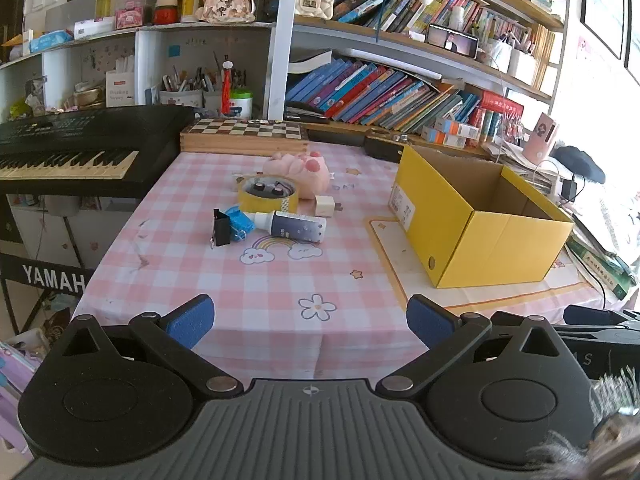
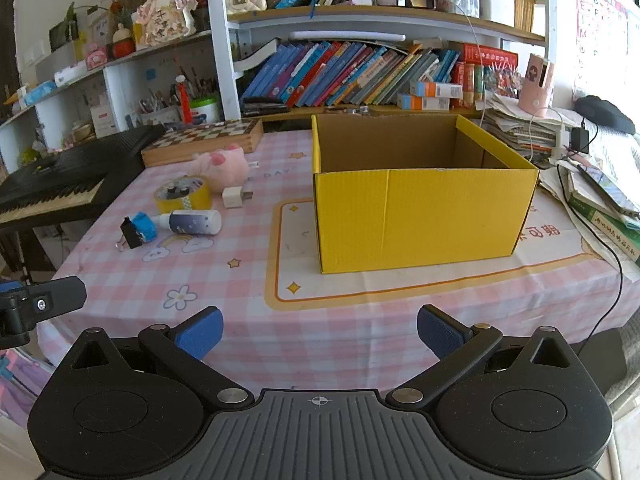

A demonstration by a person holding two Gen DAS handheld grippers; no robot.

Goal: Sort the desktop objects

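Observation:
An open yellow cardboard box [image 1: 480, 216] [image 2: 420, 216] stands on the pink checked tablecloth [image 1: 280, 280] [image 2: 224, 280], right of a cluster of small items. The cluster holds a pink plush toy [image 1: 300, 170] [image 2: 222, 166], a yellow tape roll [image 1: 267, 195] [image 2: 183, 195], a white charger plug [image 1: 325, 206] [image 2: 234, 197], a dark bottle with a white cap [image 1: 294, 226] [image 2: 192, 222], a blue item [image 1: 239, 222] [image 2: 143, 226] and a black binder clip [image 1: 221, 227] [image 2: 130, 234]. My left gripper [image 1: 310, 322] hangs open over the near table edge, empty. My right gripper [image 2: 320, 332] is open and empty before the box.
A black keyboard [image 1: 80, 148] [image 2: 52, 180] borders the table's left side. A wooden chessboard case [image 1: 244, 136] [image 2: 204, 140] lies at the back. Bookshelves rise behind. Stacked papers, books and cables [image 2: 592, 192] crowd the right edge.

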